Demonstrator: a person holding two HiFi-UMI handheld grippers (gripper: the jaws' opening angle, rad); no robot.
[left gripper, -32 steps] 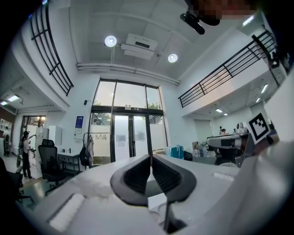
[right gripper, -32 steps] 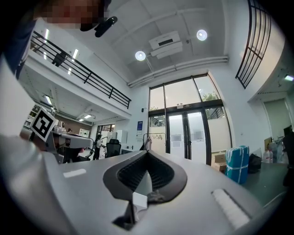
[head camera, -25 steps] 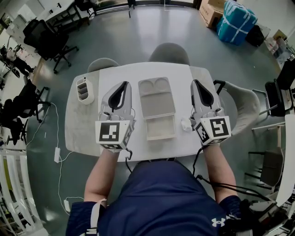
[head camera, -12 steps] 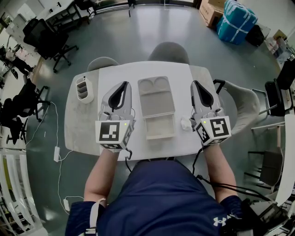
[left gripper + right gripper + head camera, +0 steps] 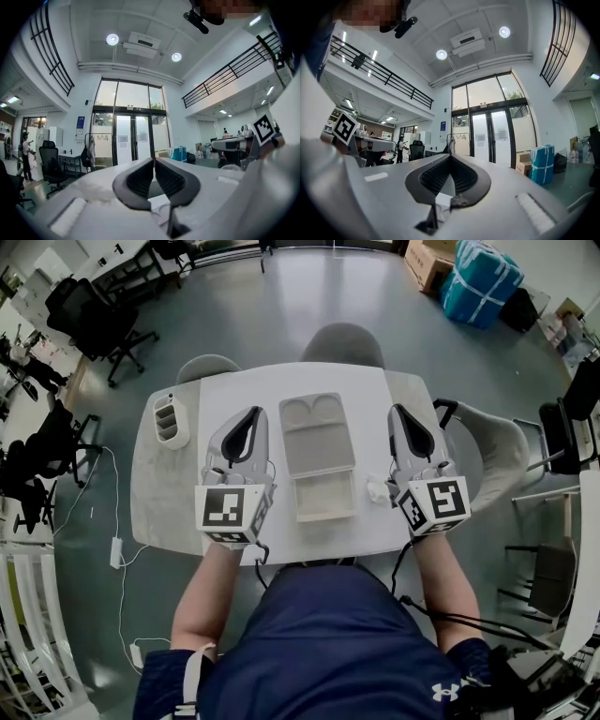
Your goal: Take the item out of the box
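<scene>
Tabletop [image 5: 169, 493] seen from above, with a person seated at its near edge and a gripper in each hand. The box [image 5: 319, 442], a pale hinged tray lying open, sits at the centre of the table: its far half is moulded into two round wells and one larger well, and its near half is a single shallow well. The left gripper [image 5: 253, 411] lies level on the table just left of the box, jaws clenched tip to tip with nothing between them. The right gripper [image 5: 397, 409] lies level just right of the box, likewise clenched and empty. A small white lump [image 5: 378, 489] rests on the table between the box's near half and the right gripper; whether it is the task's item cannot be told. A white compartmented holder [image 5: 170, 420] stands near the table's far left corner.
</scene>
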